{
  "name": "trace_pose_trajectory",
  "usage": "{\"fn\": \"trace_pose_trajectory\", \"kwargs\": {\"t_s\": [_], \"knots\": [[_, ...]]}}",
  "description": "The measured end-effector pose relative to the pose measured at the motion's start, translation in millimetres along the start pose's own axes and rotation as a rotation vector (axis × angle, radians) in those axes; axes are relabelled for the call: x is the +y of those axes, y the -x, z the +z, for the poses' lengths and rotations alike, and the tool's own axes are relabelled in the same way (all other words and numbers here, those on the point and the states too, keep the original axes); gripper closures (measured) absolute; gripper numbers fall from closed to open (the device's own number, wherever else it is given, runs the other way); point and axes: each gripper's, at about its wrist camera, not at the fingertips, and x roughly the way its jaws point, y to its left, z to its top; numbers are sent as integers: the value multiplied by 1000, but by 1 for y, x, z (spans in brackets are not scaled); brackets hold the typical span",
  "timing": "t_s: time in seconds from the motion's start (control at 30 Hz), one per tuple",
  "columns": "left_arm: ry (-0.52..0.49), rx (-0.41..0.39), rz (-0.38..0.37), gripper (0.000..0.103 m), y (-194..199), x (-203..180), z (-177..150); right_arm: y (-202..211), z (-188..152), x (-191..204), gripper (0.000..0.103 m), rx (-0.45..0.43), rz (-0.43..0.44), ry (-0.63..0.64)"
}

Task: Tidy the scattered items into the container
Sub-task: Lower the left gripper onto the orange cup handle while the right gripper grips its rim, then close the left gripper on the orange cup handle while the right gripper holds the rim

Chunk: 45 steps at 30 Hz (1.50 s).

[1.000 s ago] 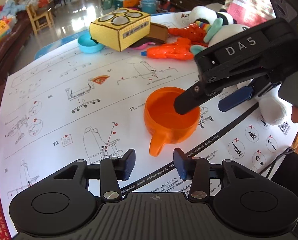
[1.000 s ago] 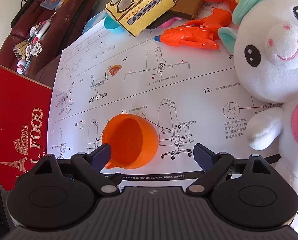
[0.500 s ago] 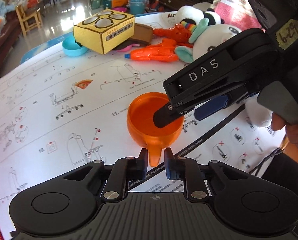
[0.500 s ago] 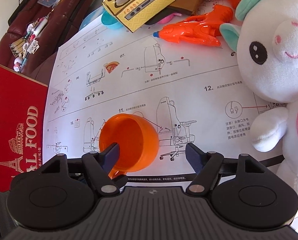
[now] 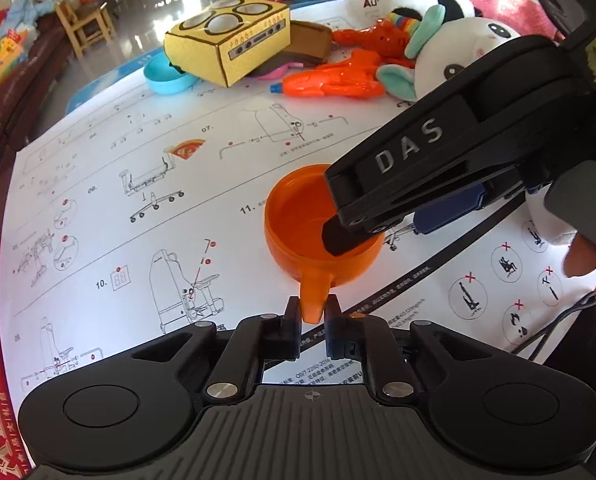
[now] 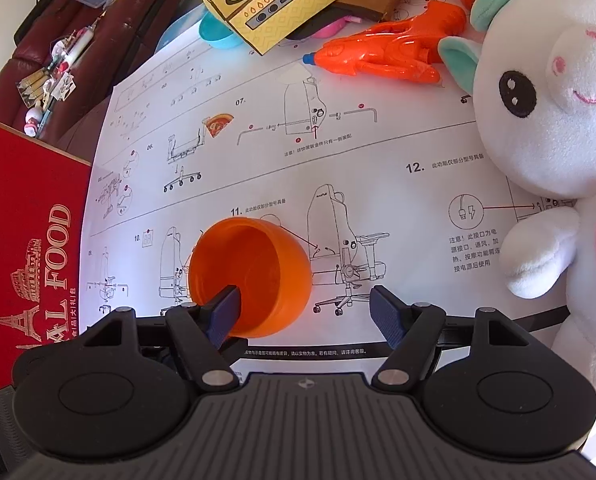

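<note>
An orange cup (image 5: 298,220) with a stubby handle (image 5: 313,300) stands on a white instruction sheet (image 5: 118,240). My left gripper (image 5: 312,320) is shut on that handle, a pad pressing each side. My right gripper (image 6: 304,304) is open and straddles the cup's wall. Its left finger (image 6: 226,308) dips inside the cup (image 6: 258,264), while the other finger (image 6: 384,308) hangs outside, clear of the wall. The left wrist view shows the same finger (image 5: 340,240) down in the cup. A red box (image 6: 30,240) printed "FOOD" lies at the sheet's left edge.
At the far end of the sheet lie a yellow toy stove box (image 5: 230,46), a blue bowl (image 5: 164,76), a brown piece (image 5: 310,40) and an orange water gun (image 5: 334,80). A white plush unicorn (image 6: 546,120) sits at the right. A hand (image 5: 586,256) grips the right tool.
My left jaws have come together on the cup's handle after moving up to it. The right gripper's jaws narrowed slightly and its left finger now sits inside the cup.
</note>
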Motion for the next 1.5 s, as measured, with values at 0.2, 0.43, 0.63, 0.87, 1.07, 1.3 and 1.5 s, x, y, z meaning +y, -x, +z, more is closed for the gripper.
{"fn": "trace_pose_trajectory", "kwargs": {"t_s": [0.2, 0.43, 0.63, 0.87, 1.07, 1.3, 1.5], "knots": [[8, 25, -17, 97, 0, -5, 0, -1, -3, 1, 35, 5, 3, 19], [42, 37, -39, 97, 1, -6, 0, 2, -4, 4, 76, -50, 22, 47], [50, 22, -15, 69, 4, -5, 9, 0, -5, 13, 78, -79, 1, 127], [28, 32, -15, 94, 1, -9, 7, 0, -3, 7, 78, -59, 18, 81], [35, 54, -17, 94, -2, -8, 6, 5, 6, 6, 76, -78, 28, 59], [36, 75, -15, 94, -6, -7, 4, -1, 6, 4, 75, -52, 44, 57], [66, 75, -25, 94, -6, -1, 6, -9, 8, 2, 74, -24, 47, 40]]}}
